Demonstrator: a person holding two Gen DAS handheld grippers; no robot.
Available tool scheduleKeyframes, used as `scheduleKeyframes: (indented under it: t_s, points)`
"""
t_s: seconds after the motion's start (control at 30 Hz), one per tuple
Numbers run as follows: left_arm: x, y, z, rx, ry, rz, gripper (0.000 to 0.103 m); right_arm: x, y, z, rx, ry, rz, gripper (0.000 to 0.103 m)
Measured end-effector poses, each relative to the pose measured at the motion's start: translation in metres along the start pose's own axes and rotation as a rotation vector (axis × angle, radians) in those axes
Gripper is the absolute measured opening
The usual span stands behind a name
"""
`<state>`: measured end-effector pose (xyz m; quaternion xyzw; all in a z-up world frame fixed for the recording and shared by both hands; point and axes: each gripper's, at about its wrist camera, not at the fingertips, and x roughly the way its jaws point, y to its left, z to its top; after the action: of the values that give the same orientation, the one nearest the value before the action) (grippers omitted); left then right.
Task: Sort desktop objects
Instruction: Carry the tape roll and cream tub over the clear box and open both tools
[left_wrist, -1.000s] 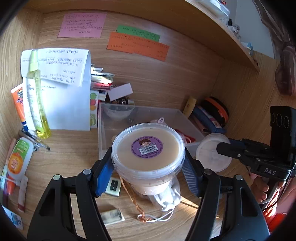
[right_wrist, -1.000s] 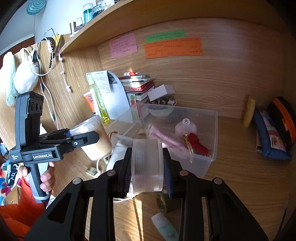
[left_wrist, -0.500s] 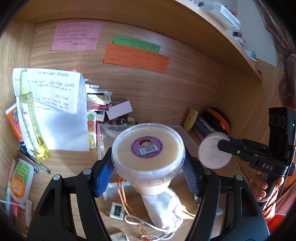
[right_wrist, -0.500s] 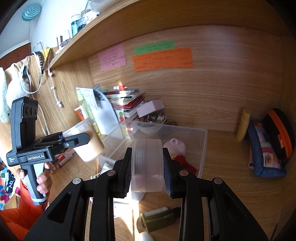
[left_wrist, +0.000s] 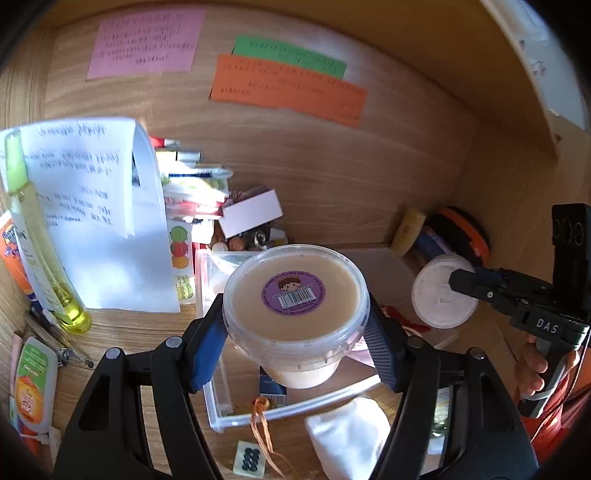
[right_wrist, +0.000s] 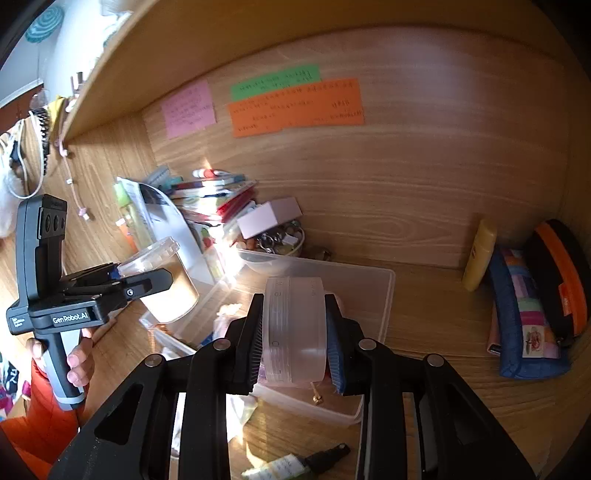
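**Desk lot: two containers held over the clear bin**

Landmark: the clear plastic bin on the wooden desk.

1. Left gripper — we log its blue-padded fingers pinching a lidded tub of beige contents, purple barcode sticker on top, held upright above the bin's near left part.
2. Right gripper — fingers clamped narrow on a frosted round jar turned on edge, over the bin's near side.
3. In front of the bin: a white cloth pouch, an orange tassel across the rim, a small dropper bottle.
4. Left of the bin: yellow liquid bottle, white paper sheet.
5. Right of the bin: a blue patchwork pouch, an orange-trimmed black case, a yellow tube.
6. Behind the bin: a stack of books, a small white box; on the wall beyond, pink, green and orange notes.
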<state>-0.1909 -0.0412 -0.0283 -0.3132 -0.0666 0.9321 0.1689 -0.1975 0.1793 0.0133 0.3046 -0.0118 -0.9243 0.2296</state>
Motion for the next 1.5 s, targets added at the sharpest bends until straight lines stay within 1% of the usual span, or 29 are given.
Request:
scheduleKeyframes:
  t_s: [0.17,0.3,0.4,0.47,0.53,0.63,0.8,0.87,1.1,1.2,1.27,1.3,1.37,1.47,1.5]
  points:
    - [0.019,0.005,-0.006,-0.011,0.043,0.016,0.068,0.020,-0.007,-0.007,0.006,0.034,-0.022,0.027]
    - [0.029,0.005,-0.011,0.000,0.068,0.032,0.068,0.033,-0.009,-0.012,0.012,0.062,-0.003,0.027]
    - [0.039,0.003,-0.015,0.018,0.098,0.059,0.068,0.038,-0.005,-0.016,-0.012,0.062,-0.041,0.027]
    - [0.041,-0.002,-0.017,0.050,0.097,0.081,0.068,0.039,-0.004,-0.018,-0.024,0.063,-0.055,0.027]
    - [0.045,-0.005,-0.019,0.058,0.110,0.082,0.068,0.041,-0.002,-0.019,-0.032,0.067,-0.061,0.027]
    - [0.048,-0.011,-0.021,0.089,0.115,0.105,0.068,0.044,-0.001,-0.021,-0.044,0.075,-0.073,0.027]
    - [0.055,-0.018,-0.025,0.122,0.149,0.105,0.068,0.048,0.002,-0.024,-0.063,0.095,-0.090,0.028]
    - [0.057,-0.022,-0.028,0.146,0.148,0.128,0.069,0.049,0.004,-0.025,-0.072,0.101,-0.096,0.028]
    - [0.056,-0.022,-0.029,0.145,0.152,0.125,0.069,0.052,0.008,-0.029,-0.097,0.110,-0.106,0.030]
    - [0.055,-0.021,-0.029,0.146,0.154,0.124,0.069,0.055,0.011,-0.031,-0.111,0.122,-0.109,0.036]
    - [0.051,-0.023,-0.029,0.155,0.142,0.118,0.070,0.055,0.015,-0.033,-0.130,0.118,-0.117,0.050]
    - [0.049,-0.025,-0.029,0.157,0.131,0.112,0.071,0.054,0.017,-0.033,-0.140,0.112,-0.123,0.053]
    - [0.043,-0.026,-0.028,0.165,0.114,0.106,0.072,0.050,0.020,-0.033,-0.166,0.082,-0.145,0.065]
    - [0.036,-0.024,-0.026,0.161,0.085,0.100,0.075,0.044,0.022,-0.032,-0.173,0.044,-0.156,0.077]
    - [0.034,-0.024,-0.025,0.155,0.080,0.096,0.076,0.043,0.021,-0.032,-0.171,0.040,-0.156,0.078]
